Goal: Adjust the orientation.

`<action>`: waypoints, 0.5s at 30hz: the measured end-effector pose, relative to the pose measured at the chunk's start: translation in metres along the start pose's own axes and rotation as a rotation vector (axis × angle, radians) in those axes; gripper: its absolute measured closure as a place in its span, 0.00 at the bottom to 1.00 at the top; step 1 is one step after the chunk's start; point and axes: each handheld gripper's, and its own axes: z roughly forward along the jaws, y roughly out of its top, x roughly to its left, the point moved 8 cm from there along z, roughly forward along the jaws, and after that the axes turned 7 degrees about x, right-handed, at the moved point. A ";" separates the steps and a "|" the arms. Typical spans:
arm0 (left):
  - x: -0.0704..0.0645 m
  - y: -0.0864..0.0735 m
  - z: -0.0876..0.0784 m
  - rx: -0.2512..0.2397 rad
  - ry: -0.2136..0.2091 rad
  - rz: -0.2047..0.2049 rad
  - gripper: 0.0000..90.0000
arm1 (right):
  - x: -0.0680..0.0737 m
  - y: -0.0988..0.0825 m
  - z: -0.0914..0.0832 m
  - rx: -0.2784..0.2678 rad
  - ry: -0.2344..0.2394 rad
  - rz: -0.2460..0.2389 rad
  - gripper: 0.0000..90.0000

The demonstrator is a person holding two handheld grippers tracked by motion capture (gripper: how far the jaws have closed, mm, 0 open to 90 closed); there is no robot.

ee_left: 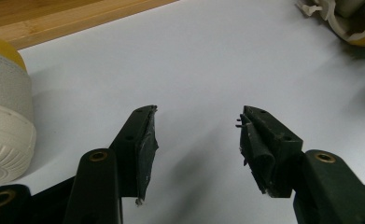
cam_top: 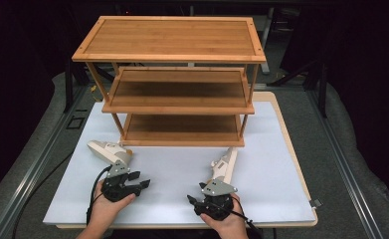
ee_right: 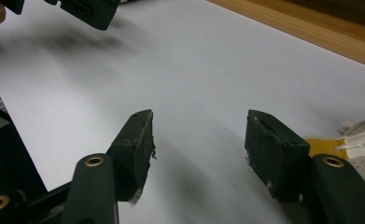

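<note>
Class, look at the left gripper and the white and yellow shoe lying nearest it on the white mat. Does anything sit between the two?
Nothing visible does. The left gripper sits open just right of the white and yellow shoe, with bare white mat between them. The three-tier bamboo shelf rack stands farther back.

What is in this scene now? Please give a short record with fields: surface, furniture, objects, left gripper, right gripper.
surface: white mat on the table
furniture: wooden three-tier shelf, all tiers bare
objects: two white shoes; left shoe lies in front of the shelf's left corner, right shoe near its right corner
left gripper: left gripper held over the mat beside the left shoe, jaws open, nothing between them
right gripper: right gripper held over the mat beside the right shoe, jaws open, nothing between them
</note>
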 end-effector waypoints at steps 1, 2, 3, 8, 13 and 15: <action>0.000 0.001 -0.001 -0.004 -0.003 -0.002 0.50 | 0.000 0.000 0.000 -0.003 0.003 -0.003 0.47; -0.001 0.003 -0.003 -0.007 -0.001 -0.003 0.50 | 0.000 0.001 -0.001 -0.003 0.001 -0.004 0.47; -0.001 0.003 -0.003 -0.007 -0.001 -0.003 0.50 | 0.000 0.001 -0.001 -0.003 0.001 -0.004 0.47; 0.003 0.011 -0.012 -0.018 0.006 -0.010 0.50 | 0.001 0.002 -0.002 -0.014 0.001 -0.007 0.47; 0.017 0.018 -0.023 -0.040 0.016 -0.060 0.50 | -0.001 0.002 -0.003 -0.011 -0.003 0.000 0.47; 0.022 0.021 -0.029 -0.045 0.023 -0.064 0.50 | 0.000 0.002 -0.003 -0.011 -0.003 0.001 0.47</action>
